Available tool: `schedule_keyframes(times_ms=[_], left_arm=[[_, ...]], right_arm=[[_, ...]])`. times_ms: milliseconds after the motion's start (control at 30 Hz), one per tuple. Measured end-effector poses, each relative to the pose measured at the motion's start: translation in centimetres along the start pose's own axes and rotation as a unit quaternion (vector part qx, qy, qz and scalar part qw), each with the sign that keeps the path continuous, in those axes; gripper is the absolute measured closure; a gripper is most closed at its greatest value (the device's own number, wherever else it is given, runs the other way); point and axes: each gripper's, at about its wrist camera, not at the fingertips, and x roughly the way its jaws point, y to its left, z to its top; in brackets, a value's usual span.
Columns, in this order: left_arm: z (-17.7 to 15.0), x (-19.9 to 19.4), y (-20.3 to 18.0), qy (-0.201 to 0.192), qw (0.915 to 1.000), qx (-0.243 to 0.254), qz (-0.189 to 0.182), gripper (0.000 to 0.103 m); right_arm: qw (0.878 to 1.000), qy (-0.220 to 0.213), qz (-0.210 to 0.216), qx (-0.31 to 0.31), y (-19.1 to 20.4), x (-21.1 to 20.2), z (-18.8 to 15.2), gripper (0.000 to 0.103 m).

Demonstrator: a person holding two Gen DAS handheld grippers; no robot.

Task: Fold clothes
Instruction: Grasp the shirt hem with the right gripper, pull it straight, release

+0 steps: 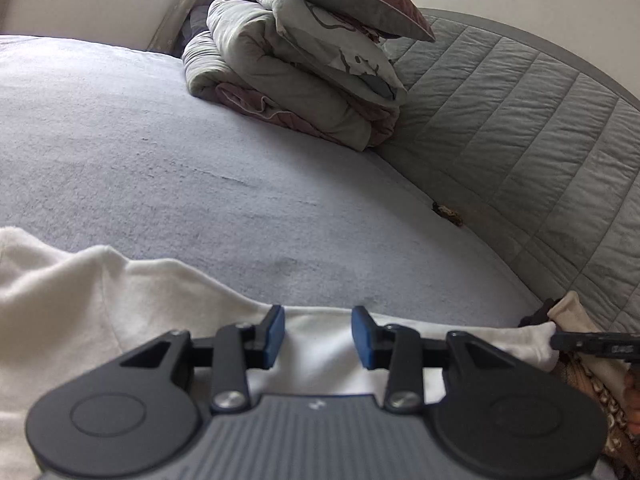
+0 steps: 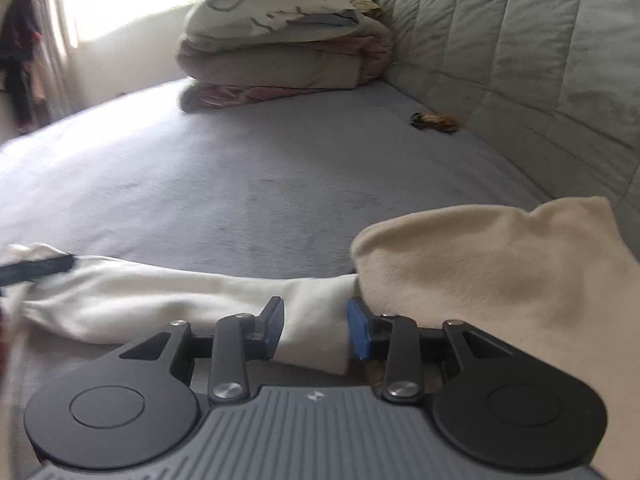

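A white garment [image 1: 100, 312] lies spread on the grey-blue bed sheet [image 1: 200, 152], close under the camera. My left gripper [image 1: 318, 338] hovers over its far edge, open, with white cloth showing in the gap between the blue pads. In the right wrist view the same white garment [image 2: 160, 296] runs as a bunched strip from the left gripper's dark tip [image 2: 40, 268] to my right gripper [image 2: 314, 330]. That gripper stands open with the strip's end lying between its pads. The right gripper's tip [image 1: 592, 346] touches the garment's right corner.
A beige garment [image 2: 500, 264] lies heaped just right of the right gripper. A stack of folded duvets and pillows [image 1: 296, 60] sits at the far corner against the quilted grey headboard [image 1: 520, 120]. A small dark-and-yellow item [image 2: 434, 122] lies by the headboard. Patterned cloth [image 1: 600, 392] shows at lower right.
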Motion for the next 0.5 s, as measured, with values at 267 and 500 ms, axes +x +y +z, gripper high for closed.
schedule_keyframes(times_ms=[267,500], left_arm=[[0.1,0.0,0.2,0.001,1.0,-0.005,-0.002,0.065],[0.5,-0.7,0.3,-0.018,0.9998,-0.002,0.003,0.065]], right_arm=[[0.999,-0.018,-0.049,-0.001,1.5,1.4,-1.1,0.069],[0.99,-0.1,-0.096,-0.035,3.3,-1.5,-1.0,0.094]])
